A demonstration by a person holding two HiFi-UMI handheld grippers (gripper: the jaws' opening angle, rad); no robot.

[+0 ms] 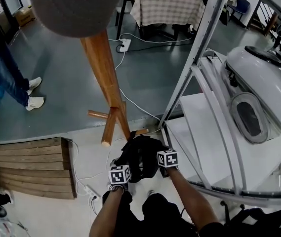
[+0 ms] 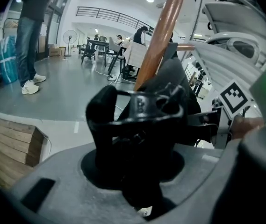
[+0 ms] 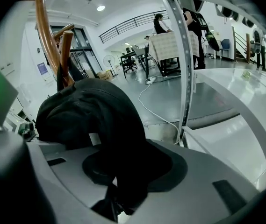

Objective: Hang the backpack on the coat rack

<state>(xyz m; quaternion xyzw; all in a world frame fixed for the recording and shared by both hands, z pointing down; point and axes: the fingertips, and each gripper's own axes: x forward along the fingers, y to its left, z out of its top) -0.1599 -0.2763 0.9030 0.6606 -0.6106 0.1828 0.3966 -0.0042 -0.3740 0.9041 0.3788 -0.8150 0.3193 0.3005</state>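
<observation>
A black backpack [image 1: 139, 157] hangs between my two grippers, low beside the foot of the wooden coat rack [image 1: 102, 65]. The left gripper [image 1: 124, 165] is shut on a black strap loop [image 2: 142, 120], which runs down into its jaws [image 2: 140, 197]. In the right gripper view the backpack [image 3: 90, 111] drapes over the gripper, and a strap drops between that gripper's [image 3: 121, 195] shut jaws. The right gripper [image 1: 158, 155] sits just right of the bag. The rack's pole [image 2: 163, 27] rises right behind the bag, and short pegs [image 1: 109, 128] stick out just above it. The fingertips are hidden by fabric.
A grey hat [image 1: 76, 6] sits on top of the rack. A white metal frame [image 1: 199, 48] and a white machine [image 1: 263, 93] stand at the right. A wooden pallet [image 1: 29, 167], a power strip [image 1: 88, 191] with cable, and a person's legs [image 1: 4, 75] are at the left.
</observation>
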